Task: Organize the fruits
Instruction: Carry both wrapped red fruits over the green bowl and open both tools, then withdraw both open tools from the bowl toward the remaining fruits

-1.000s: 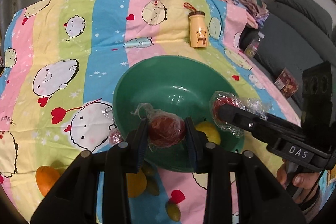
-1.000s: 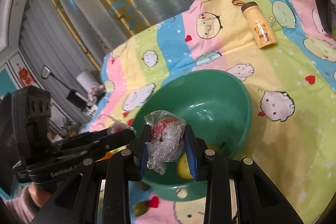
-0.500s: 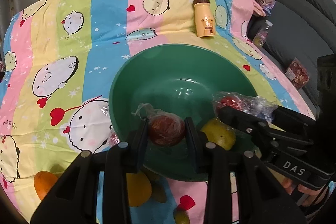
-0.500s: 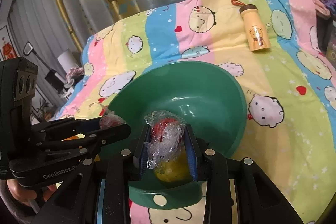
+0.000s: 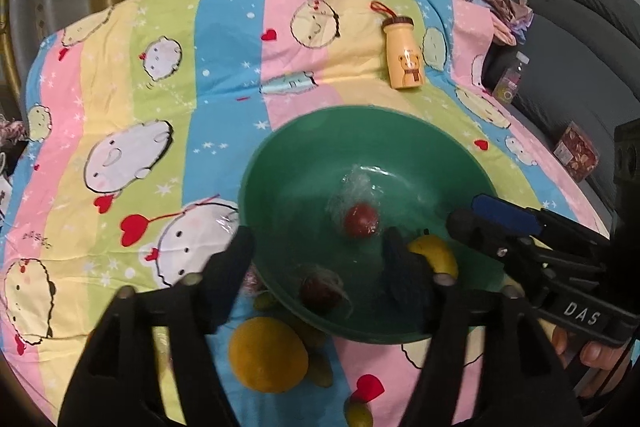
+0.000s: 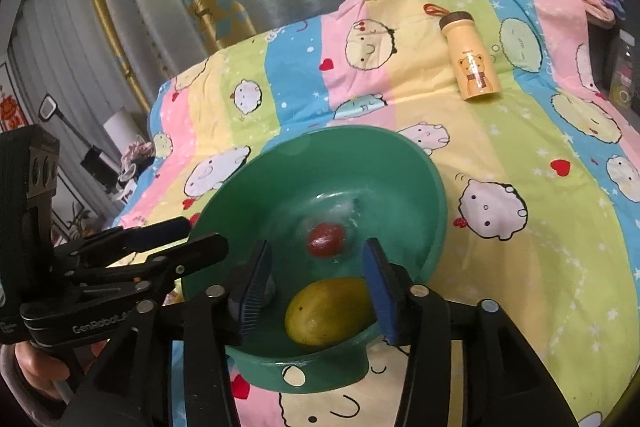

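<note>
Status of both claws, compared with a second ago: each then clamped a plastic-wrapped red fruit over the round green plastic bowl point(image 5: 280, 163); now both are opening, with nothing pressed between the pads. The left claw point(image 5: 316, 259) stands spread over the bowl's near rim, and the dark red wrapped fruit point(image 5: 320, 291) it carried lies released just inside that rim. The right claw point(image 6: 318, 281) is parted over the bowl, and the small red fruit in clear film point(image 6: 326, 239) it carried sits loose near the bowl's centre, apart from both pads. Meaning for the task: two fruits delivered in one step, both claws free for the next pick. Bowl contents: the two wrapped red fruits and one yellow-green mango-shaped fruit point(image 6: 330, 311) against the near wall. Bowl position: on the striped cartoon-print cloth covering the tabletop point(image 5: 120, 75), towards its near edge. Still outside the bowl, along the near edge: one round orange fruit point(image 5: 267, 354), small olive-green fruits beside it, one small yellow-green fruit point(image 5: 359, 415) at the very edge, and a small wrapped item half hidden behind the left claw's finger. Non-fruit: a yellow bear-print bottle with brown cap point(image 5: 405, 55) lying well apart towards the far edge.
</note>
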Demonstrator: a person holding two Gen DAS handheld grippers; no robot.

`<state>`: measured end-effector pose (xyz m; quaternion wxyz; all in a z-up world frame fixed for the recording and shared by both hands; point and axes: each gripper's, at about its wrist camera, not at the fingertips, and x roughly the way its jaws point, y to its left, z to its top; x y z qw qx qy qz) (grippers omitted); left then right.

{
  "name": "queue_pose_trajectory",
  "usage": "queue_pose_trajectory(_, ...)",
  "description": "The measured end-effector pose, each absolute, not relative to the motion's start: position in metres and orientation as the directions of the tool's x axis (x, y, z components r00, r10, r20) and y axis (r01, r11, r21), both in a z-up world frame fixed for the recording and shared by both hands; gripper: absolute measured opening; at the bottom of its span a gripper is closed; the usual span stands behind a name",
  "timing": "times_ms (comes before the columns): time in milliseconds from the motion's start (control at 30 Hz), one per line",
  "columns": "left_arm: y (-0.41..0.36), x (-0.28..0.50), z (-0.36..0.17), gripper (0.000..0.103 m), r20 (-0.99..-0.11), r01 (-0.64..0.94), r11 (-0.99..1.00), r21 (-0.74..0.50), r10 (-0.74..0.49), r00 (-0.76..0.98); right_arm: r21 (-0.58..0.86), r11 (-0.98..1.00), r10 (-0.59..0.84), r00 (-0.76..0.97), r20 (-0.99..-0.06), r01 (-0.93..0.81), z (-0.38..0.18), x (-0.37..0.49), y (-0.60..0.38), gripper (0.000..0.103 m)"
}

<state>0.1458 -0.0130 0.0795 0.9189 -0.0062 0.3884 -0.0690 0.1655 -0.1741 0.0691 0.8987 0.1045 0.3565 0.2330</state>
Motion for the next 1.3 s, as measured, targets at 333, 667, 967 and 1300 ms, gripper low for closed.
queue_pose_trajectory(333,0.019,0.114,0.094,0.092,-0.676,0.042,0.998,-0.047,-0.063,0.735,0.43,0.839,0.532,0.663,-0.527,-0.332,0.077,0.148,-0.195,0.058)
queue_pose_trajectory(667,0.095,0.06,0.089,0.102,-0.685,-0.169,0.973,-0.158,0.015,0.728,0.493,0.81,0.562,0.658,-0.501,-0.318,0.069,0.122,-0.21,0.059)
queue_pose_trajectory(967,0.125,0.02,0.075,0.102,-0.721,-0.243,0.952,-0.187,0.035,0.692,0.475,0.805,0.588,0.579,-0.565,-0.355,0.055,0.098,-0.195,0.059)
queue_pose_trajectory(1300,0.121,0.003,0.058,0.102,-0.749,-0.192,0.961,-0.201,-0.024,0.662,0.457,0.78,0.624,0.48,-0.617,-0.428,0.046,0.081,-0.162,0.059)
